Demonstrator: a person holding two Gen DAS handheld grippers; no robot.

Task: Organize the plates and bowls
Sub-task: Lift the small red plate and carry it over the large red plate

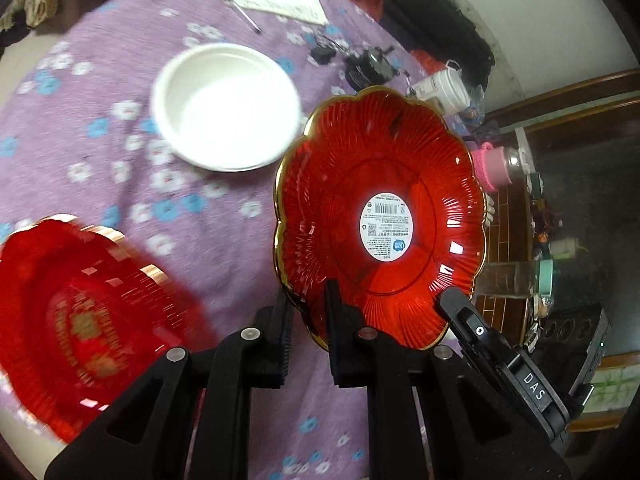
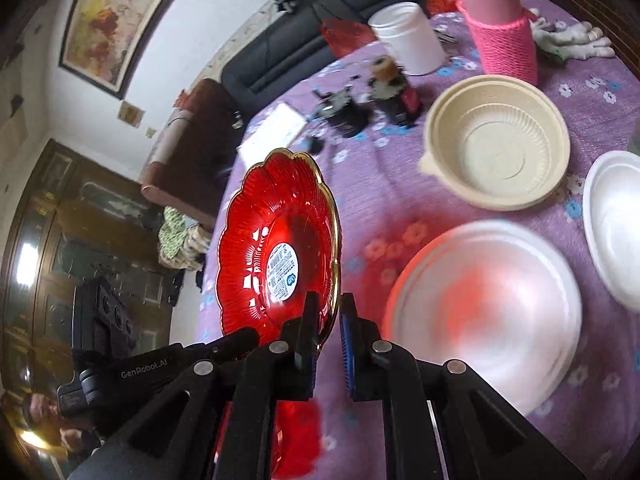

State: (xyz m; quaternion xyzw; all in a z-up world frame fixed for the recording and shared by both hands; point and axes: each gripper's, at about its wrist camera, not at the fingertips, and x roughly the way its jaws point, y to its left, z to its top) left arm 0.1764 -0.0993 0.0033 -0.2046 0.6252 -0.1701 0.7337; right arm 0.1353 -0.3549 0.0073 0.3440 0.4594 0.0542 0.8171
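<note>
- Two grippers share one load: the left gripper [image 1: 307, 312] pinches the near gold rim of the red scalloped plate [image 1: 380, 220], jaws narrow on the edge, and the right gripper [image 2: 329, 320] clamps the same plate's rim from the other side
- The plate is in the air above the purple flowered bench [image 1: 100, 80], tilted, its white label [image 1: 387, 226] facing the left camera
- Judged step: carry it to the second red plate [image 1: 80, 320] at the bench's near left edge and stack it there
- Keep both grips firm; the glossy rim could slip
- Level the plate before lowering, scallops aligned
- Pass clear of the white bowl [image 1: 226, 106], the beige bowl [image 2: 498, 146] and the white plate [image 2: 484, 316]
</note>
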